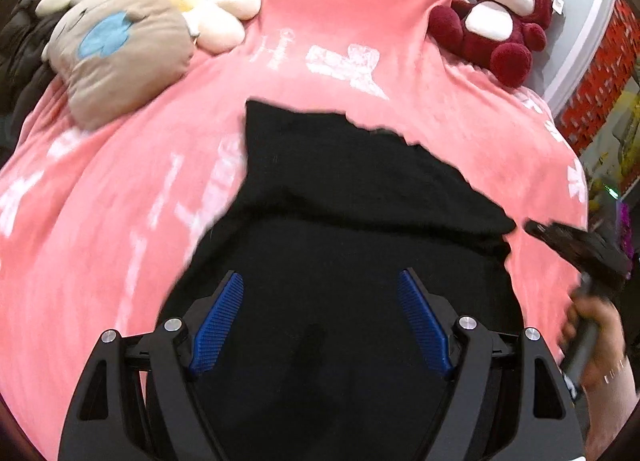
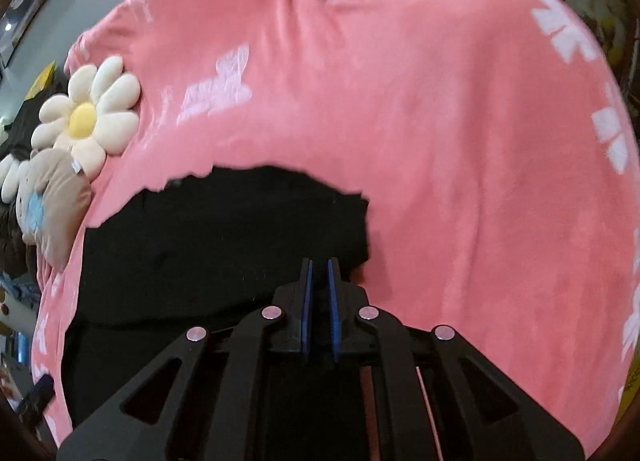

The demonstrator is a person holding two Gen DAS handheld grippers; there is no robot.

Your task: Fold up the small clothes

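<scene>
Black garment (image 1: 360,189) lies partly folded on a pink blanket (image 1: 120,201) covering the bed. Left tongs (image 1: 320,317) hover wide apart above its near part, holding nothing. Right tongs (image 2: 320,301) are nearly closed at its right edge (whether cloth is pinched, I cannot tell). A good fold likely needs edges aligned and cloth kept taut. Plush toys (image 1: 496,17) sit beyond.

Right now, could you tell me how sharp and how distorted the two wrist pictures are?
Left wrist view: strong fisheye bulge, the pink blanket smeared by motion blur at the left, the plush bear fairly sharp, the black garment too dark for folds to show. Right wrist view: same bulge, soft overall, the garment's edge ragged, dark corners round the frame.
</scene>
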